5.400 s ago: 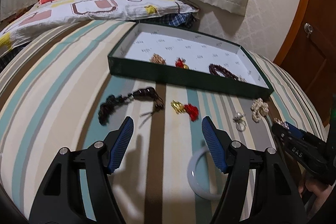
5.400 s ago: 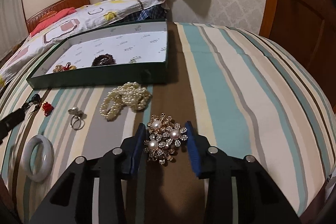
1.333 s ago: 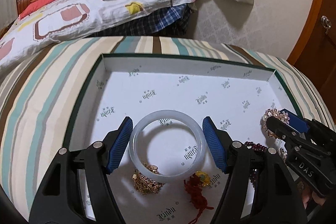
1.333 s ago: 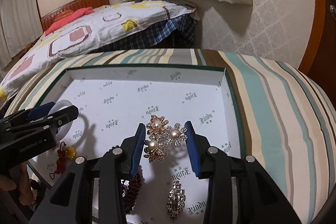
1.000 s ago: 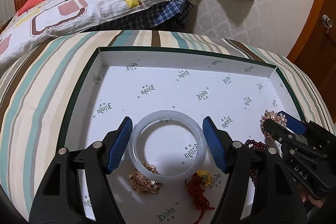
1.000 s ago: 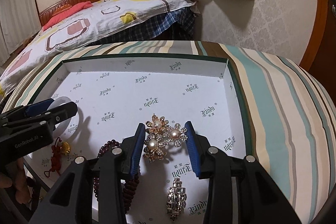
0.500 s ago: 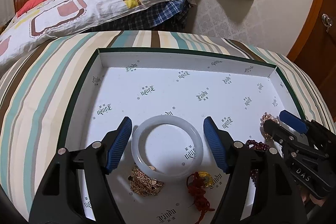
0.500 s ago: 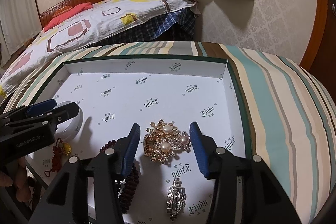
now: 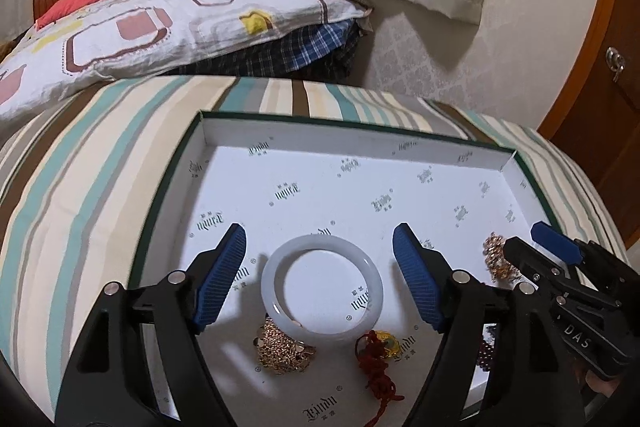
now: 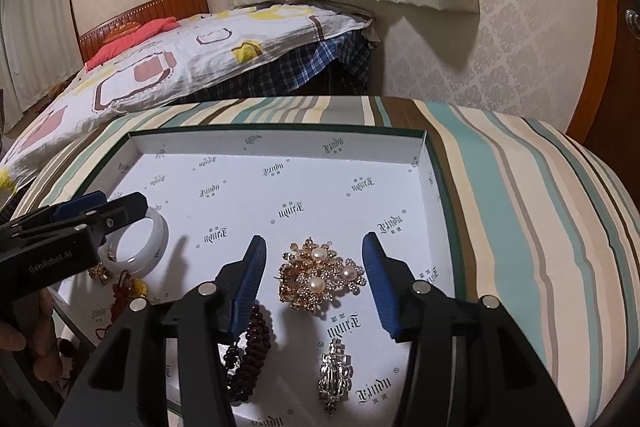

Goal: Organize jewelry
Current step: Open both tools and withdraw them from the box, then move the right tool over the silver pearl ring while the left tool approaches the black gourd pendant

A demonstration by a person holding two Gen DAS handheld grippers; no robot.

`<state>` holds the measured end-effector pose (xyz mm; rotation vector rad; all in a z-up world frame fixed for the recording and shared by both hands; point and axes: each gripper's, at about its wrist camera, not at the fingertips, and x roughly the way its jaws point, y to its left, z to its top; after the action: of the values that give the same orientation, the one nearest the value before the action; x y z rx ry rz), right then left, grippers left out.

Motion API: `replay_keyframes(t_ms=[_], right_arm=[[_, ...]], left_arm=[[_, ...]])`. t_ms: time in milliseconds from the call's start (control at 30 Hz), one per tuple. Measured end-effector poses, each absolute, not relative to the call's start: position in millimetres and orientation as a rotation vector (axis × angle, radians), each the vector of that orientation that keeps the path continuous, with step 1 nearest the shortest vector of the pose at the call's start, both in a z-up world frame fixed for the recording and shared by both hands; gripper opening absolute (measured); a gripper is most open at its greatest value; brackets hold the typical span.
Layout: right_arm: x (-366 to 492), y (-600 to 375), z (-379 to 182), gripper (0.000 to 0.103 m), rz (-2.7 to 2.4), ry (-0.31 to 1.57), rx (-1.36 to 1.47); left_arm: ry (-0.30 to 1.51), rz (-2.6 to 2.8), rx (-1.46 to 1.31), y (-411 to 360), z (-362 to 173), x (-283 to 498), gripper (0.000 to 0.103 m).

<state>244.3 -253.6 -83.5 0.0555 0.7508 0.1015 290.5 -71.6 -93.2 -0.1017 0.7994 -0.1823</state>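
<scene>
Both spread: left gripper (image 9: 320, 267) clear of the bangle (image 9: 322, 294), right gripper (image 10: 314, 269) clear of the brooch (image 10: 320, 275).

Both wrist cameras look steeply down, close, sharing the tray (image 9: 400, 137) floor.

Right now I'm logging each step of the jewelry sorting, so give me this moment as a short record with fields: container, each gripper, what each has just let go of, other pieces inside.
container: green box with white printed lining, on the striped cloth
left gripper: open, jaws just widened, pads clear of the white bangle lying flat between them
right gripper: open, gold pearl brooch lying on the lining between its fingers, untouched
other pieces inside: gold chain piece, red tassel charm, dark bead bracelet, silver brooch
</scene>
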Motion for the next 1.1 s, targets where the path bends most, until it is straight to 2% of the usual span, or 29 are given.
replay_keyframes(t_ms=[500, 1100], right_arm=[[193, -254, -50, 0.050, 0.094, 0.653, 0.076], [128, -239, -62, 0.050, 0.119, 0.649, 0.068]], left_arm=[[0.636, -0.169, -0.109, -58, -43, 225, 0.074], [0.653, -0.125, -0.122, -37, -56, 146, 0.074]])
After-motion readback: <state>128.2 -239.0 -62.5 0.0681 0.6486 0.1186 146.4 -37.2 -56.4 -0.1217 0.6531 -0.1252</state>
